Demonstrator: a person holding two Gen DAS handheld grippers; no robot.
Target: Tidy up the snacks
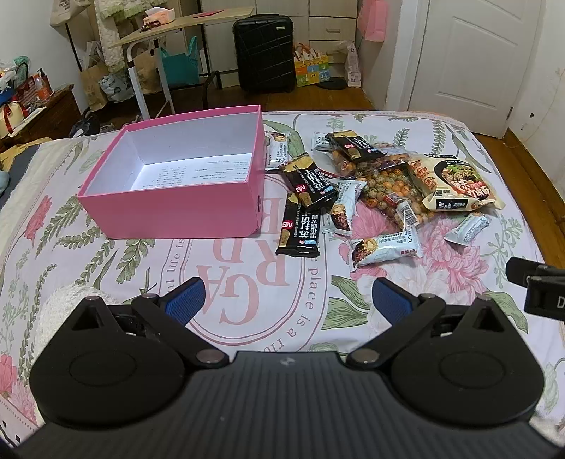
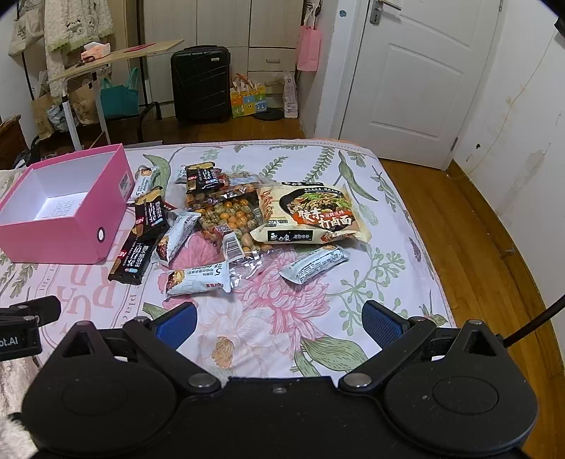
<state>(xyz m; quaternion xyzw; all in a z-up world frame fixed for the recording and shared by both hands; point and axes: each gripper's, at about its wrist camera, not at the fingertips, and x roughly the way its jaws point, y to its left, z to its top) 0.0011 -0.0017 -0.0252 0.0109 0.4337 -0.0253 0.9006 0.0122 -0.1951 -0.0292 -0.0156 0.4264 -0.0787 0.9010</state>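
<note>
An empty pink box (image 1: 169,208) with a white inside stands on the bed; it also shows at the left of the right wrist view (image 2: 60,240). To its right lies a pile of snacks: black cracker packs (image 1: 300,229) (image 2: 132,257), pale blue bar packets (image 1: 385,249) (image 2: 197,279), a clear bag of coated nuts (image 1: 388,190) (image 2: 229,215) and a noodle packet (image 1: 455,183) (image 2: 310,215). My left gripper (image 1: 287,300) is open and empty, short of the pile. My right gripper (image 2: 279,323) is open and empty, just before the bar packets.
The bed has a floral sheet (image 2: 282,332); its right edge drops to a wooden floor (image 2: 476,247). Beyond the bed's far end stand a black suitcase (image 1: 263,53), a tilted side table (image 1: 159,31), bags and a white door (image 2: 406,77).
</note>
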